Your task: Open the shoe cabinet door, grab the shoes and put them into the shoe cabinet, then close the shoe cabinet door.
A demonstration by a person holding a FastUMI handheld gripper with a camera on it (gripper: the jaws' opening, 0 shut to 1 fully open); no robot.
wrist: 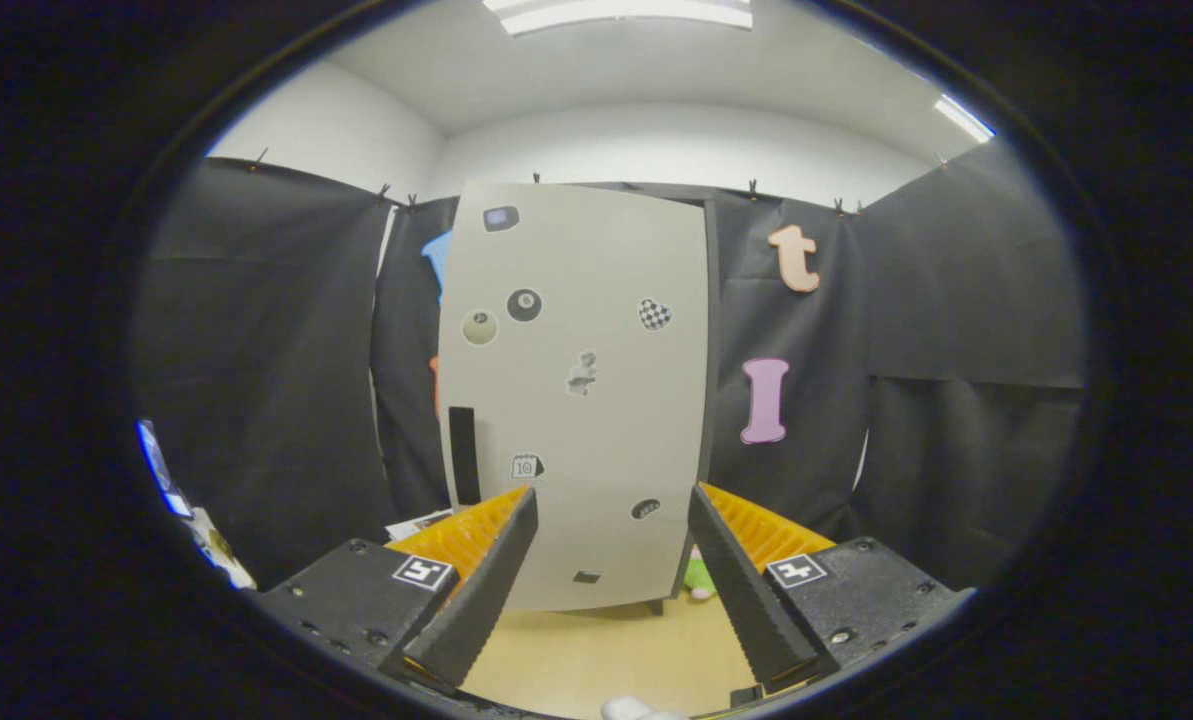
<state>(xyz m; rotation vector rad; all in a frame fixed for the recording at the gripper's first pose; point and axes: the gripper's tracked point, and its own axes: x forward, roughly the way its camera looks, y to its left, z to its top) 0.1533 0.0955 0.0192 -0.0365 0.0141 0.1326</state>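
A tall pale shoe cabinet (576,400) stands straight ahead of me, its door shut and dotted with several small stickers. A dark vertical handle slot (463,455) sits near the door's left edge, just above my left finger. My gripper (611,500) is open, nothing between the fingers, some way short of the cabinet. A bit of something white (636,709) peeks in below the fingers; I cannot tell what it is.
The cabinet rests on a light wooden floor (596,655). A small green and pink object (697,577) lies on the floor by the cabinet's right foot. Black cloth walls close in on both sides. Some papers (418,523) lie left of the cabinet base.
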